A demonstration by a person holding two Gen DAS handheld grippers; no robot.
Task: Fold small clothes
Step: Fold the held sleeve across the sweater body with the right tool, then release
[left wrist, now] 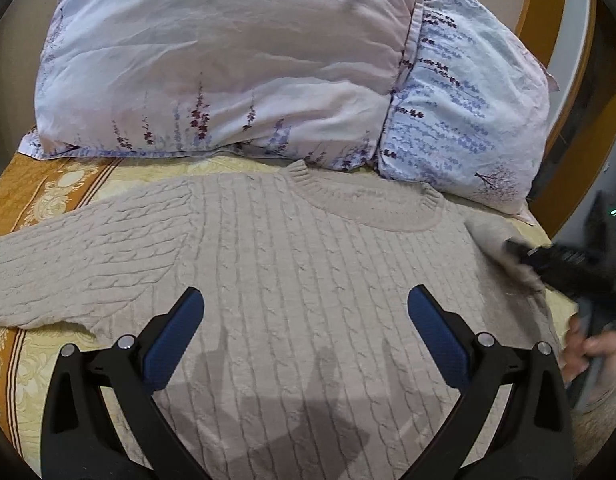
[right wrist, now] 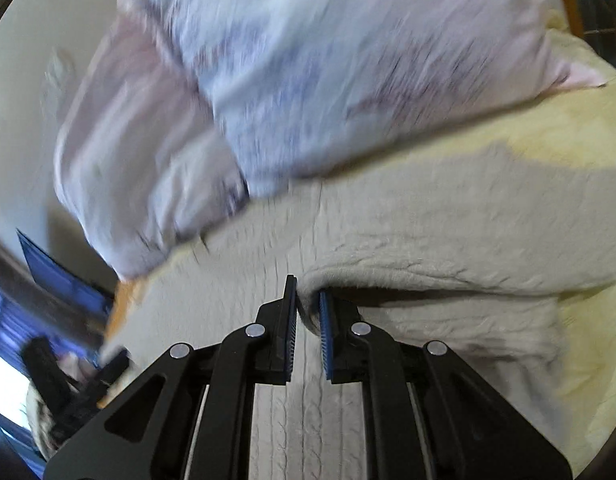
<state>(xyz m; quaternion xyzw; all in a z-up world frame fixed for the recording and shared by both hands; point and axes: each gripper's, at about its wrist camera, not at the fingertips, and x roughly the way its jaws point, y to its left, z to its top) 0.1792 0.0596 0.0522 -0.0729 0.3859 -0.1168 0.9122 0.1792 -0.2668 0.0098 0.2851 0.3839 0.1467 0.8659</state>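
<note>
Blurring smears the right wrist view, so the pillow [right wrist: 292,92] there is only streaks, and the sweater's [left wrist: 308,264] lower hem is cut off by the frame. It lies spread flat on the yellow patterned bedspread [left wrist: 48,196], collar toward the pillow. Above its middle the left gripper [left wrist: 306,308] hovers, tilted downward, jaws spread wide and empty. At the right edge the right gripper [right wrist: 308,300] is clenched on a lifted fold of sweater sleeve.
</note>
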